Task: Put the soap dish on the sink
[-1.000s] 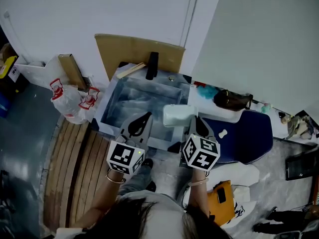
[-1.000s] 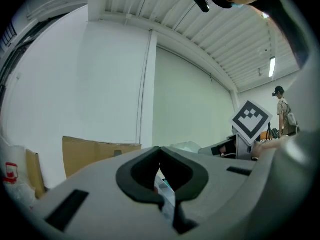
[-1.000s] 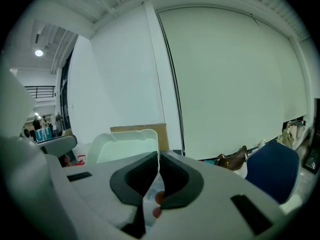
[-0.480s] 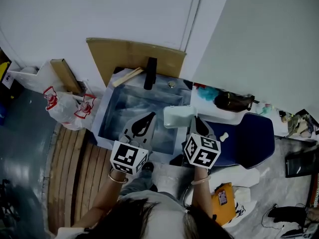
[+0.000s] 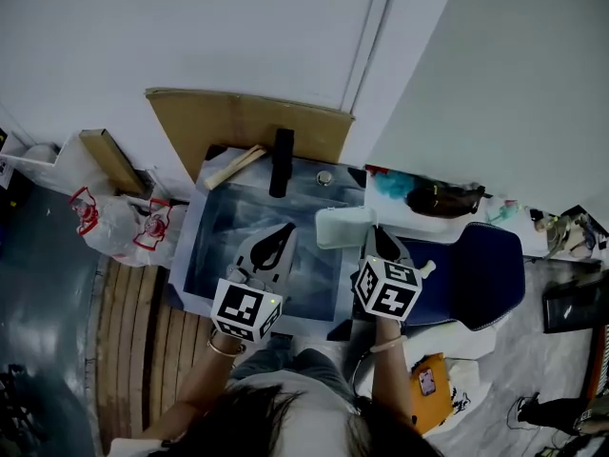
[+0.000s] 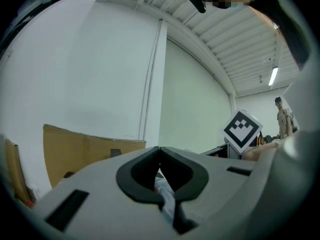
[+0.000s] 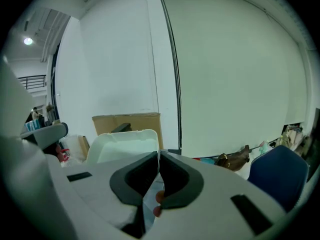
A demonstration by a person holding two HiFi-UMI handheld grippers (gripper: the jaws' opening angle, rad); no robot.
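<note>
Right gripper (image 7: pixel 159 156) is clamping down, jaws nearly together, pinching the thin rim of the white soap dish (image 7: pixel 122 145), which is sticking up and out to the left of the jaw tips. Left gripper (image 6: pixel 159 151) is hanging closed with its jaw tips meeting and nothing between them. From the head view, the right gripper (image 5: pixel 373 232) is holding the soap dish (image 5: pixel 344 227) over the right side of the sink (image 5: pixel 195 255), near the right rim. Whether the dish is touching the rim or hovering above it is hard to tell from this steep angle. The left gripper (image 5: pixel 283 229) is idling over the middle of the basin, just beside the dish. The dish is looking like light, stiff plastic, smooth and likely slick. The one-edge pinch is probably letting it swing, so the flat rim wall near a long side seems the better hold. A black faucet (image 5: pixel 282 163) is standing at the back rim with a sheet of cardboard (image 5: pixel 238 122) leaning on the wall behind it. A plastic bag (image 5: pixel 119 225) is slumping left of the sink. A blue chair (image 5: pixel 481 265) and a brown bag (image 5: pixel 445 198) are crowding the right side, narrowing the ledge there.
</note>
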